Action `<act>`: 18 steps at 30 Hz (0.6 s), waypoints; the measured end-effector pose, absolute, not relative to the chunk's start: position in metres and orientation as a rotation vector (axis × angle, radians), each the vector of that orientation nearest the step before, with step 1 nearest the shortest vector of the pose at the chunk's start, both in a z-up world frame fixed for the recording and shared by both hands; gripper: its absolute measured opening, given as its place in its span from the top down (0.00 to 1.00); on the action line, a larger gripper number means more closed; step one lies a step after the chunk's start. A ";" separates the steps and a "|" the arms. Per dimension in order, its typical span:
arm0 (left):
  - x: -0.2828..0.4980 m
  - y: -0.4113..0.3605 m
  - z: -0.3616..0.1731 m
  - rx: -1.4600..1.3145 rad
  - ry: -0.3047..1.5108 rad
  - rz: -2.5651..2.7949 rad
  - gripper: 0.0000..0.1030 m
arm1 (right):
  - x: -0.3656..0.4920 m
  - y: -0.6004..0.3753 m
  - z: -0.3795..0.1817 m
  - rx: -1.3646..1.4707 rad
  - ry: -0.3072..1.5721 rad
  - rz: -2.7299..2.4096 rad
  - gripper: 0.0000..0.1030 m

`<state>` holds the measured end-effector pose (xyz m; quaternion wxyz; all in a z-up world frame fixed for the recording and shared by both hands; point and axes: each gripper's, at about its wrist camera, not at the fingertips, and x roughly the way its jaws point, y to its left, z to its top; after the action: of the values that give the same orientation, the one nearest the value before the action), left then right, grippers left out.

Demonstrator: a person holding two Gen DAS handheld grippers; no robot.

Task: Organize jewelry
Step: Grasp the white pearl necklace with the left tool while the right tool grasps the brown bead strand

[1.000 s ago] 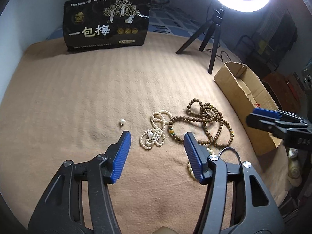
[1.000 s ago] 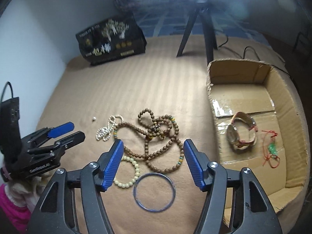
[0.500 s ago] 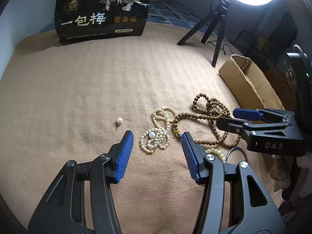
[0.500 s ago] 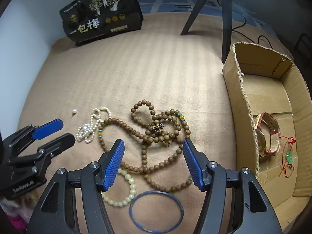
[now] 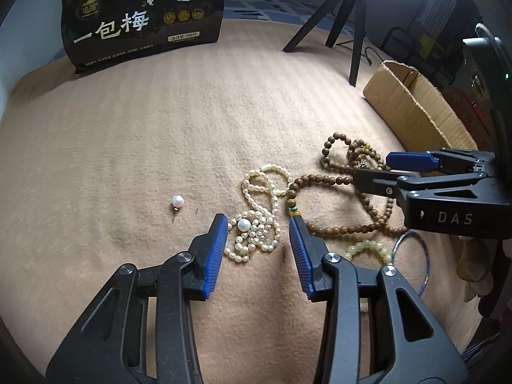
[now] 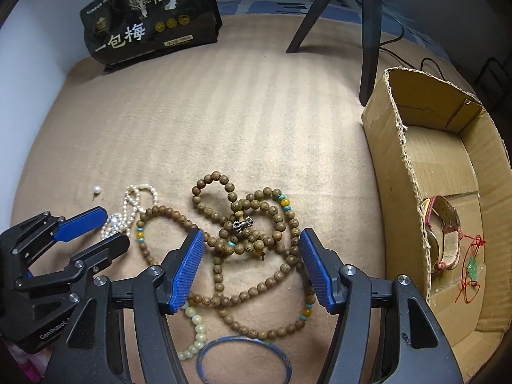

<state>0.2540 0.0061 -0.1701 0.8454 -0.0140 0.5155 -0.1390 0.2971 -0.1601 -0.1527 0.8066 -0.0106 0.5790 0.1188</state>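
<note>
My left gripper (image 5: 257, 220) is open, its blue fingers down on either side of a white pearl necklace (image 5: 256, 224) on the tan blanket. My right gripper (image 6: 251, 235) is open, low over a tangle of brown wooden beads (image 6: 246, 224). The wooden beads also show in the left wrist view (image 5: 339, 179). A loose pearl stud (image 5: 177, 200) lies left of the necklace. A pale green bead bracelet (image 6: 195, 329) and a blue bangle (image 6: 243, 358) lie near the front. A cardboard box (image 6: 393, 172) at the right holds a pink-strapped watch (image 6: 444, 233) and a red-cord charm (image 6: 472, 265).
A black snack bag (image 5: 144, 16) stands at the back of the blanket. A tripod (image 5: 345, 16) stands behind the box, with cables beyond it. The blanket's open area lies between the bag and the jewelry.
Both grippers have moved forward and down toward the jewelry. The left now straddles the pearl necklace and its fingers have narrowed; the right hangs over the wooden beads.
</note>
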 end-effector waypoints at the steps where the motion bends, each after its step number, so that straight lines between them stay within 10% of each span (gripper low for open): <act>1: 0.255 0.005 -0.171 -0.025 1.088 -0.293 0.61 | 0.299 -0.159 -0.154 -0.022 1.240 0.252 0.40; 13: 0.262 0.012 -0.180 -0.004 1.089 -0.259 0.87 | 0.305 -0.149 -0.168 -0.084 1.234 0.226 0.40; 18: 0.262 0.015 -0.180 -0.033 1.090 -0.263 0.88 | 0.304 -0.151 -0.165 -0.078 1.201 0.234 0.83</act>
<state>0.2615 0.0153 -0.1803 0.8469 -0.0156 0.5167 -0.1246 0.3039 -0.1514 -0.1649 0.8180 -0.0365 0.5635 0.1096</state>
